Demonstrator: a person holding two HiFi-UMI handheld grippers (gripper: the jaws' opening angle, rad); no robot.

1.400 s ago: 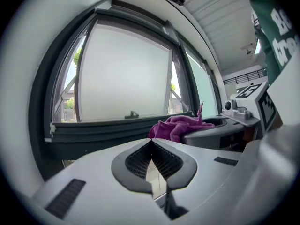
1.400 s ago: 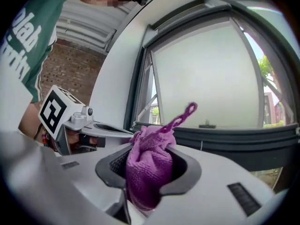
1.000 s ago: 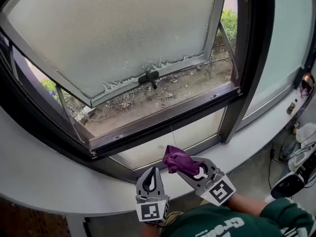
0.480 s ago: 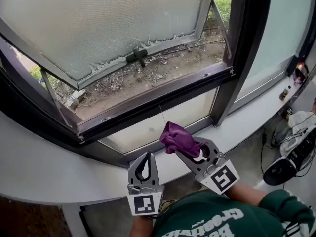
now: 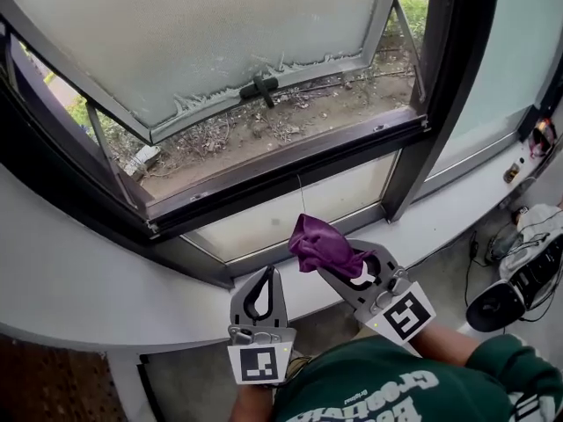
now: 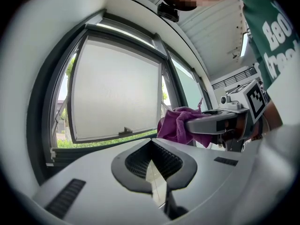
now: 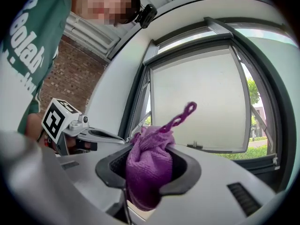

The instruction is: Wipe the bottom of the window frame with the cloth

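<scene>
At the far left of the head view the white sill (image 5: 70,280) curves along under the dark window frame (image 5: 132,227), and above it the frosted sash (image 5: 202,33) is swung outward, its handle (image 5: 259,87) on the lower rail. Through the opening lies an outer ledge (image 5: 264,139) strewn with dirt and dry twigs. The frame's bottom bar (image 5: 290,167) runs from the sill's left end up toward the right, with a fixed frosted pane (image 5: 290,211) beneath it. Near the middle of the sill's near edge the left gripper (image 5: 269,275) points at the window; its own view shows the two jaws closed tip to tip, with nothing between them. Just beside it to the right, the right gripper (image 5: 341,269) is clamped on the purple cloth (image 5: 318,243), which bunches up out of the jaws and hangs partly below them; a thin loop of the cloth sticks up from the bundle. The cloth is in the air above the sill, apart from the bottom bar and the pane. A green sleeve (image 5: 378,385) shows behind both grippers. Further right a dark upright post (image 5: 435,86) divides the window, and beyond the sill's right end some equipment (image 5: 506,297) stands on the floor.
</scene>
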